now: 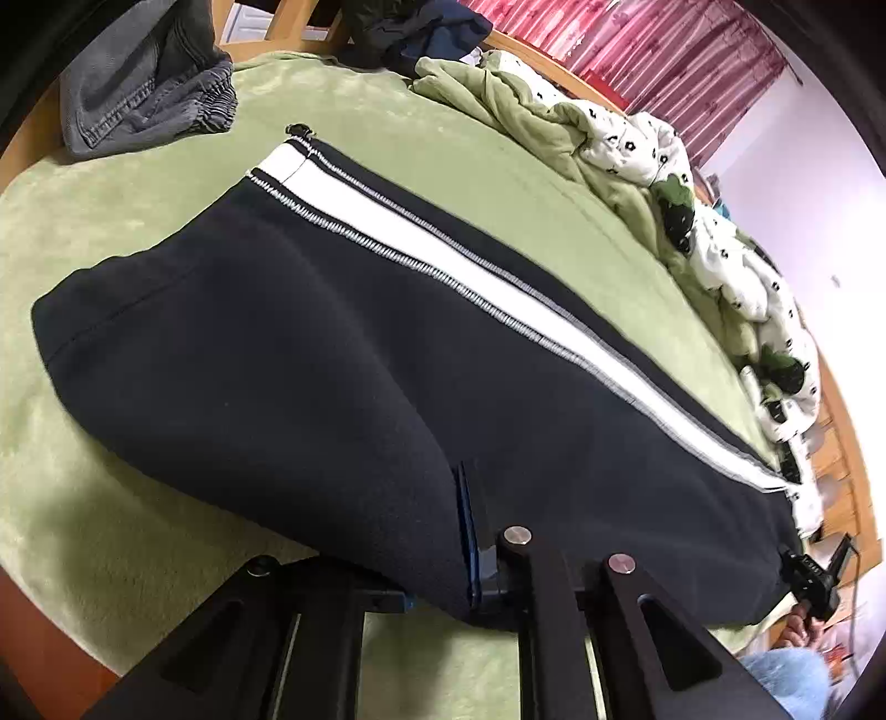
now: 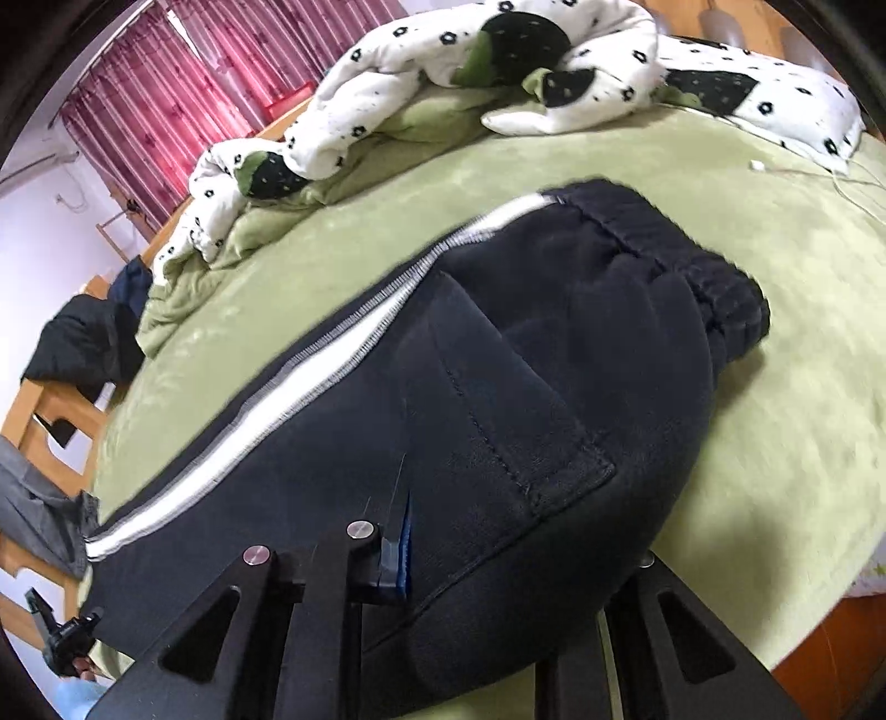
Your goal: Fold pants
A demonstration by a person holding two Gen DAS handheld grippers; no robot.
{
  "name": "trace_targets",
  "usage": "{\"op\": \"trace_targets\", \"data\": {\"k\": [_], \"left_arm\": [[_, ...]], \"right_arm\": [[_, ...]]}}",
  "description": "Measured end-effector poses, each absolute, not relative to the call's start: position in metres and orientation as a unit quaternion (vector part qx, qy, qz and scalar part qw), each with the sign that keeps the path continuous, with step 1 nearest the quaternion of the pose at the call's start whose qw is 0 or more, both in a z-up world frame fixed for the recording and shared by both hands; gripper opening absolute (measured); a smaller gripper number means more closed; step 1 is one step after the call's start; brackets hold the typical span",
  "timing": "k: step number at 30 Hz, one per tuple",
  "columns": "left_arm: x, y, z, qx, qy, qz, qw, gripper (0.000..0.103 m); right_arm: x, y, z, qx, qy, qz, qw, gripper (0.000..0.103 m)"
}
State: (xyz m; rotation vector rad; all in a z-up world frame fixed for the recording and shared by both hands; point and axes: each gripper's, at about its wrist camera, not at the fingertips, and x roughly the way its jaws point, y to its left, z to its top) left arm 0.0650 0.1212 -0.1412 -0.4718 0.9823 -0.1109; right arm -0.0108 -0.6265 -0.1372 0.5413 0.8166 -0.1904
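Observation:
Black pants (image 1: 277,343) with a white side stripe (image 1: 443,255) lie lengthwise on a green bedspread (image 1: 415,138). Their near edge is lifted off the bed. My left gripper (image 1: 470,554) is shut on that edge toward the leg end; one blue pad shows, and cloth hides the other finger. In the right wrist view the pants (image 2: 498,399) show a back pocket and the elastic waistband (image 2: 692,266). My right gripper (image 2: 412,554) is shut on the fabric near the seat, and cloth covers its right finger. Each view shows the other gripper small at its edge, the right one (image 1: 814,576) and the left one (image 2: 61,637).
A crumpled white and green quilt (image 1: 692,210) lies along the far side of the bed. Grey jeans (image 1: 144,83) and dark clothes (image 1: 410,27) sit near the foot. A patterned pillow (image 2: 775,94) and a white cable (image 2: 803,166) lie by the waistband. Red curtains (image 1: 637,44) hang behind.

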Motion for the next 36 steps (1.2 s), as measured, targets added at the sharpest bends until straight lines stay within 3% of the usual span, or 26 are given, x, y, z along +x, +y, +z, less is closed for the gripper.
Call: {"op": "trace_targets", "data": {"k": [2,4,7,8,9,10,18,22,23,24,25,28,30,32,34,36], "left_arm": [[0.061,0.122,-0.141,-0.213,0.47,-0.046,0.855,0.019],[0.055,0.123,-0.138,-0.197,0.476,-0.042,0.856,0.025],[0.04,0.123,-0.132,-0.153,0.483,-0.029,0.862,0.042],[0.032,0.125,-0.13,-0.138,0.484,-0.019,0.864,0.053],[0.027,0.125,-0.129,-0.127,0.483,-0.008,0.866,0.058],[0.019,0.128,-0.127,-0.125,0.479,-0.005,0.869,0.058],[0.004,0.139,-0.109,-0.186,0.453,0.003,0.872,0.058],[0.016,0.137,-0.095,-0.183,0.438,0.013,0.88,0.059],[0.019,0.136,-0.092,-0.179,0.436,0.015,0.882,0.059],[0.022,0.135,-0.09,-0.173,0.433,0.017,0.885,0.059],[0.023,0.133,-0.088,-0.169,0.431,0.019,0.886,0.059],[0.027,0.129,-0.081,-0.154,0.418,0.016,0.895,0.059],[0.029,0.125,-0.078,-0.138,0.41,0.014,0.902,0.059],[0.033,0.122,-0.079,-0.128,0.406,0.012,0.905,0.06],[0.039,0.12,-0.082,-0.125,0.409,0.005,0.904,0.06],[0.045,0.119,-0.085,-0.123,0.416,0.004,0.901,0.06]], "right_arm": [[-0.015,-0.625,-0.145,0.232,0.4,-0.1,0.881,0.029],[-0.028,-0.629,-0.149,0.224,0.399,-0.11,0.883,0.045],[-0.057,-0.645,-0.14,0.246,0.384,-0.1,0.884,0.051],[-0.062,-0.651,-0.136,0.249,0.379,-0.102,0.886,0.056],[-0.064,-0.656,-0.134,0.248,0.376,-0.109,0.886,0.069],[-0.069,-0.665,-0.131,0.249,0.364,-0.127,0.888,0.074],[-0.039,-0.731,-0.164,0.397,0.334,-0.14,0.843,0.074],[0.002,-0.744,-0.174,0.434,0.33,-0.14,0.827,0.08],[0.009,-0.745,-0.17,0.428,0.334,-0.15,0.826,0.078],[0.015,-0.747,-0.162,0.417,0.331,-0.169,0.83,0.059],[0.019,-0.751,-0.148,0.395,0.323,-0.178,0.842,0.048],[0.016,-0.755,-0.106,0.353,0.27,-0.128,0.887,0.043],[0.019,-0.748,-0.101,0.308,0.275,-0.131,0.901,0.044],[0.027,-0.745,-0.119,0.273,0.323,-0.163,0.891,0.052],[0.03,-0.752,-0.152,0.289,0.39,-0.179,0.856,0.061],[0.012,-0.756,-0.161,0.324,0.376,-0.168,0.852,0.065]]}}
